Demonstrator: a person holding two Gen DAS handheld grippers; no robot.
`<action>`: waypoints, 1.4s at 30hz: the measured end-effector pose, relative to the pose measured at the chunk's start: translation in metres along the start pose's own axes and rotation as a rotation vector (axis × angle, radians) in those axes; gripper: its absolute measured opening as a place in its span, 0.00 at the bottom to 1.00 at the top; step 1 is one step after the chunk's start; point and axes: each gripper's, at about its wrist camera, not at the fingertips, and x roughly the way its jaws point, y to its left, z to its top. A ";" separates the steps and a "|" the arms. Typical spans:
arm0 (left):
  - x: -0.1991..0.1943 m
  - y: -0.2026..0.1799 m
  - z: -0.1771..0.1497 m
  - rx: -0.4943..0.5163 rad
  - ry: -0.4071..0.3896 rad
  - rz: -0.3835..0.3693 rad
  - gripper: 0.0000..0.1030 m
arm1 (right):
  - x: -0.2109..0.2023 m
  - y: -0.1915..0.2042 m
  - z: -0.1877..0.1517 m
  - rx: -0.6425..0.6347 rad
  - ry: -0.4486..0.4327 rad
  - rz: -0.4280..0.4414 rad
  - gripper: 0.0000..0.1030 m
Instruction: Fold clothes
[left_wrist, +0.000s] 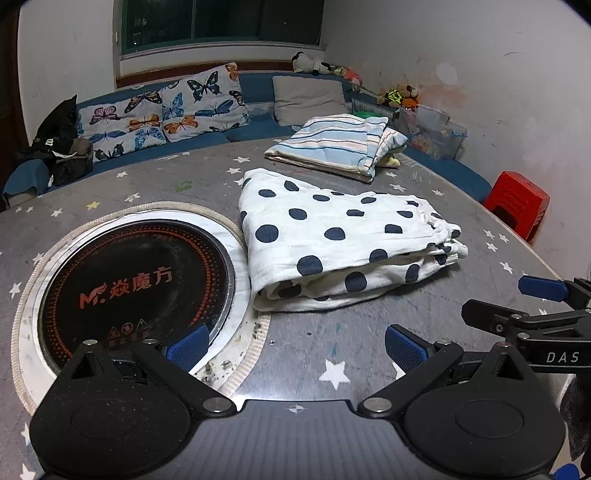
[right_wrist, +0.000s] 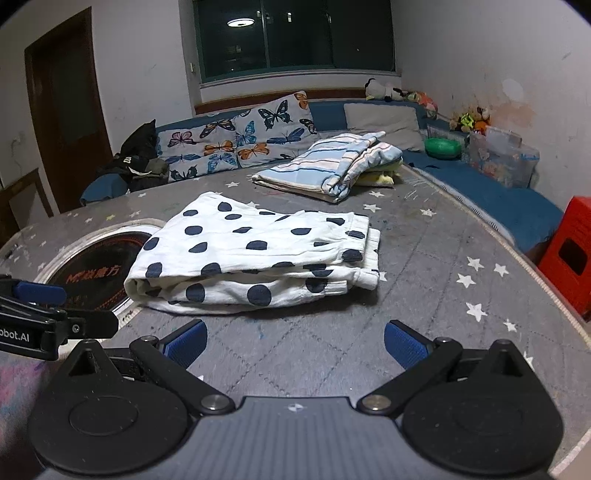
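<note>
A white garment with dark blue polka dots (left_wrist: 332, 236) lies folded on the grey star-patterned table (left_wrist: 332, 350); it also shows in the right wrist view (right_wrist: 255, 258). Behind it lies a folded striped blue-and-white garment (left_wrist: 332, 147), seen in the right wrist view too (right_wrist: 328, 166). My left gripper (left_wrist: 295, 347) is open and empty, hovering over the table in front of the polka-dot garment. My right gripper (right_wrist: 295, 343) is open and empty, also in front of that garment. Each gripper shows at the edge of the other's view.
A round black induction cooktop (left_wrist: 136, 280) is set into the table, left of the polka-dot garment. A blue sofa with butterfly cushions (left_wrist: 159, 110) runs behind the table. A red plastic stool (left_wrist: 517, 203) stands at the right. Toys and a clear box (left_wrist: 432, 129) sit in the corner.
</note>
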 end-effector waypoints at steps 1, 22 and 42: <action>-0.002 0.000 -0.001 0.000 -0.003 0.001 1.00 | -0.002 0.001 -0.001 -0.002 -0.004 -0.002 1.00; -0.030 0.008 -0.038 -0.017 -0.034 0.059 1.00 | -0.018 0.024 -0.018 -0.002 -0.026 0.041 1.00; -0.037 0.036 -0.053 -0.033 -0.050 0.091 1.00 | -0.013 0.058 -0.021 -0.026 -0.006 0.056 1.00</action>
